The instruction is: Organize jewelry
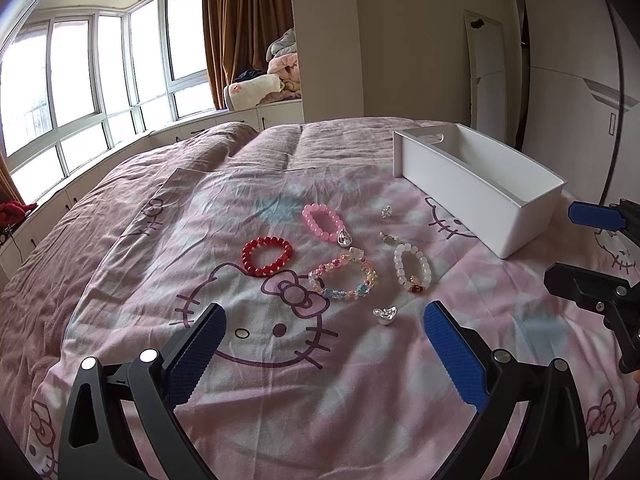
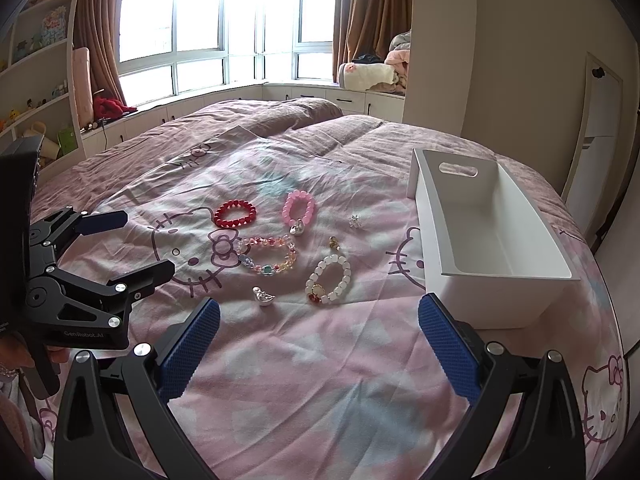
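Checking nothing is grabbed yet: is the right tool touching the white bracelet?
Apart. The right wrist view shows the right tool open, with bare bedspread between it and the white bracelet.

Both wrist views look low across the bedspread (image 1: 280, 400) toward the far windows (image 2: 208, 12). Left wrist sits left, right wrist right; both share the bracelets mid-bed and the white bin (image 2: 492, 240) at right.

Bracelets (image 2: 235, 213) on bedspread (image 2: 320, 360), white bin (image 2: 500, 288) right.
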Action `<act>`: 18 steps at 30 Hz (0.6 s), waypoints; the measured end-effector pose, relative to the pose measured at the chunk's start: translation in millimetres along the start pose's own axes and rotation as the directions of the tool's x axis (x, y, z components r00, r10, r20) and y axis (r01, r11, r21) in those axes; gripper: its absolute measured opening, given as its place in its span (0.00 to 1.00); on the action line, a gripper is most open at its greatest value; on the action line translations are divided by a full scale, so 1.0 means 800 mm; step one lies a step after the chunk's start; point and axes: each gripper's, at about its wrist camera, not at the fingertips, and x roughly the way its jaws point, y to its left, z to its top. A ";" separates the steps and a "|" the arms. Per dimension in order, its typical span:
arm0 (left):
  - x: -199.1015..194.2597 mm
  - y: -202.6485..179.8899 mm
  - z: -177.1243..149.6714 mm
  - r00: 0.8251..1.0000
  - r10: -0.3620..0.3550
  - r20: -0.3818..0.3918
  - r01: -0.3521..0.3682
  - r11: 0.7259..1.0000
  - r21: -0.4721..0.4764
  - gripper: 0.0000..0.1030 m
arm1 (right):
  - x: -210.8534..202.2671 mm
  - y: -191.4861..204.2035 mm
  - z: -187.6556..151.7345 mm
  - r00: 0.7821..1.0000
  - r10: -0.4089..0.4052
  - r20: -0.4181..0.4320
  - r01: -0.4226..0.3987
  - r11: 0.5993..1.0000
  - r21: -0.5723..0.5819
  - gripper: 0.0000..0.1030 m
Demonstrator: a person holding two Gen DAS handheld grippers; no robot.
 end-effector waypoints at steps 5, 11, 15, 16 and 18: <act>0.002 0.002 -0.001 1.000 -0.003 -0.009 0.003 1.000 -0.002 0.97 | -0.006 0.002 0.002 1.000 0.006 0.027 -0.006 1.000 0.000 0.95; 0.003 0.002 -0.003 1.000 -0.002 -0.008 0.002 1.000 0.001 0.97 | -0.006 0.002 0.001 1.000 0.006 0.028 -0.006 1.000 0.002 0.96; 0.003 0.001 -0.002 1.000 -0.002 -0.009 0.002 1.000 0.000 0.97 | -0.006 0.002 0.001 1.000 0.005 0.027 -0.005 1.000 0.002 0.96; 0.003 0.001 -0.002 1.000 -0.002 -0.009 0.002 1.000 0.000 0.97 | -0.006 0.002 0.001 1.000 0.004 0.028 -0.004 1.000 0.002 0.96; 0.003 0.002 -0.003 1.000 -0.002 -0.012 0.002 1.000 0.002 0.97 | -0.005 0.001 0.000 1.000 0.005 0.027 -0.005 1.000 0.001 0.96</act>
